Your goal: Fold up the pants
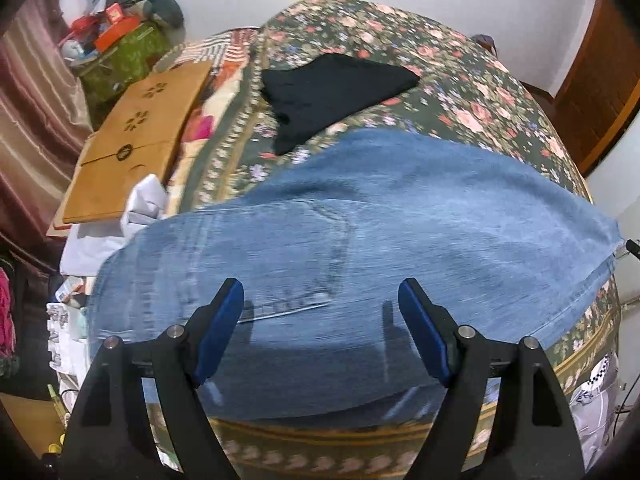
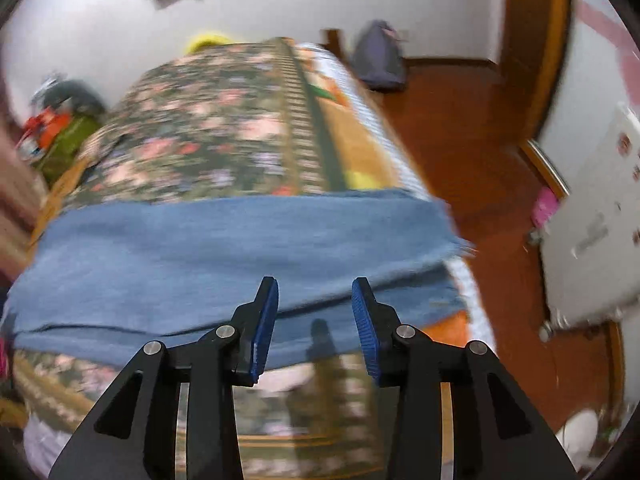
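Jeans (image 1: 360,240) spread flat across bed (image 1: 460,80); black garment (image 1: 332,88) beyond jeans; left gripper (image 1: 320,300) and right gripper (image 2: 314,300) held above jeans, jaws apart, nothing gripped

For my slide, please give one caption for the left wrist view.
Open left gripper above blue jeans spread on a floral bedspread.

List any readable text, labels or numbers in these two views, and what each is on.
None can be read.
Wooden board: cut-out flower shapes and a round emblem, no legible letters.
Red boxes: any print too small.
White appliance: markings blurred.
Jeans: no label visible.
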